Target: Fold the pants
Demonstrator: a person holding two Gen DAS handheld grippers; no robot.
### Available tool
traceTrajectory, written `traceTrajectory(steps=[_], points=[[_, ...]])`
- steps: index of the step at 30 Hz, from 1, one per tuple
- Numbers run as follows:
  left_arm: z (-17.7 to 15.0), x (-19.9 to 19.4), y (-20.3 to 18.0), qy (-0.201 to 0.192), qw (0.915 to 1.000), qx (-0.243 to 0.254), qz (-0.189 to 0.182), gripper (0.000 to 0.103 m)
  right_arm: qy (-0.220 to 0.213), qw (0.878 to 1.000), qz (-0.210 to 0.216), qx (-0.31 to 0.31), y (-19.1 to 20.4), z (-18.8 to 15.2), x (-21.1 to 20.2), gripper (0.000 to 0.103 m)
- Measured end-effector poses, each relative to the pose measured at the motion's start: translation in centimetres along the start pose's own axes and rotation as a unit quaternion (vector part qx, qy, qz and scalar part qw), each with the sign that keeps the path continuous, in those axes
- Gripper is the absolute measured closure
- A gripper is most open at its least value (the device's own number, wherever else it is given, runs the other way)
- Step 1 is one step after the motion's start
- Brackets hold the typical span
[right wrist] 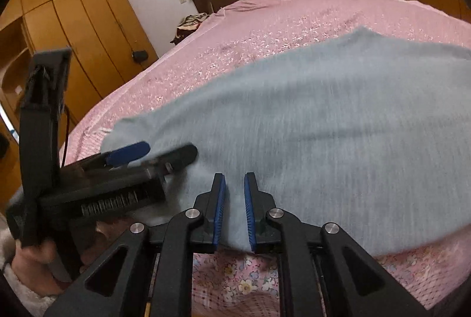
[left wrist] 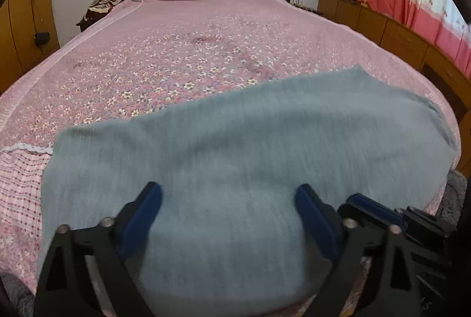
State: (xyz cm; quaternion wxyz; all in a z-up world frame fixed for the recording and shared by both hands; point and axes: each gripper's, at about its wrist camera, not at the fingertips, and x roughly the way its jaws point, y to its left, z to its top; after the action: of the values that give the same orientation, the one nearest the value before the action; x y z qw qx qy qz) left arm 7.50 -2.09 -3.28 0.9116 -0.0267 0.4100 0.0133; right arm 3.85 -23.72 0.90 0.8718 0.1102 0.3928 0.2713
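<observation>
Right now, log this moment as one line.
pants: flat on bed | left tool: open over near edge | right tool: narrow gap on near edge, grip unclear

Bed [left wrist: 206, 31] under pink floral cover [left wrist: 164, 72]; grey-blue pants [left wrist: 235, 146] spread flat near its foot.

No text, label, brand, number or sign can be read in either view. In the right wrist view the side of the left gripper [right wrist: 164, 155] carries a pale raised marking on its black body; motion blur smears it, so no letter or digit can be made out.
</observation>
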Motion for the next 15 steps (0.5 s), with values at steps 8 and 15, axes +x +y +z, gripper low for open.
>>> traceTrajectory(steps=[8, 15], points=[[0.9, -0.7, -1.1, -0.007, 0.9993, 0.030, -0.021, 0.004, -0.006, 0.997, -0.078, 0.023, 0.1, 3.9, -2.7, 0.068], [2.4, 0.8, -3.3, -0.019, 0.9984, 0.047, 0.023, 0.008, -0.005, 0.995, -0.100, 0.020, -3.9, 2.3, -1.4, 0.057]])
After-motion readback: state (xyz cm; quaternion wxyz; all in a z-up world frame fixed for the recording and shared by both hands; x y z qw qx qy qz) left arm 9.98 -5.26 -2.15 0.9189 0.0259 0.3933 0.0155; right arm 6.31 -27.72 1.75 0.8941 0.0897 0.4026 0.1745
